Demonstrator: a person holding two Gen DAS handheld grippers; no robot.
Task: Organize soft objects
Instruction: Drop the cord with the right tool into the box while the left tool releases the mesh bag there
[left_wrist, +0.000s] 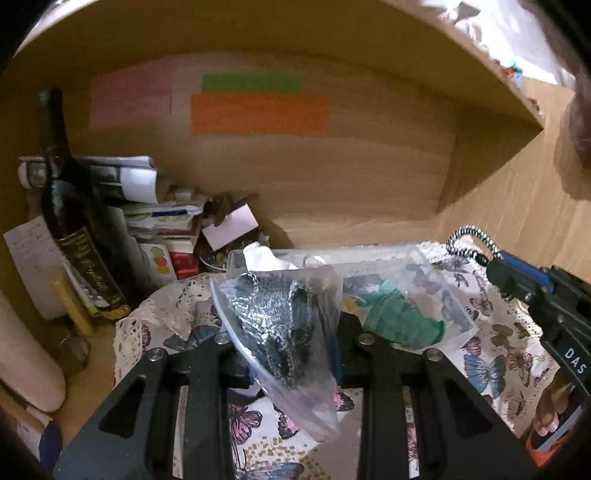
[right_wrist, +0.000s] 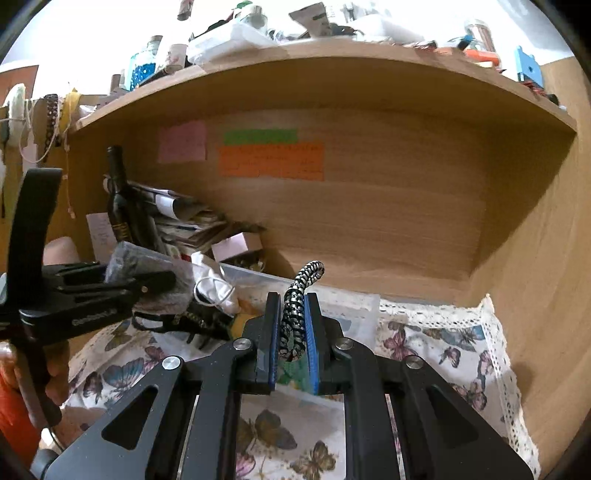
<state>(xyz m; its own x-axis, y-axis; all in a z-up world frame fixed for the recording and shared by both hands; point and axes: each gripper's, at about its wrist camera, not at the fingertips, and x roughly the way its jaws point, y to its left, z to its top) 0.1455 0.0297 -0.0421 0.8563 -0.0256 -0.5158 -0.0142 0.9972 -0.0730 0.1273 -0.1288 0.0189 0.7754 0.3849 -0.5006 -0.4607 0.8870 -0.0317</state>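
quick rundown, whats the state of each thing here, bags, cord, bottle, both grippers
left gripper: jaws shut on the clear bag
clear bag: held up, grey knit inside
right gripper: jaws shut on the striped cord
striped cord: pinched, looped end free
green-yarn bag: lying on the butterfly cloth
dark bottle: upright, leaning

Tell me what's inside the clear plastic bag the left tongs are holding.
The clear bag holds something dark grey and knitted-looking, seemingly chain-trimmed. Its lower part is hidden behind the left tongs.

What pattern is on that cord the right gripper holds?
Black-and-white braided stripes on the cord, clearest in the right wrist view.
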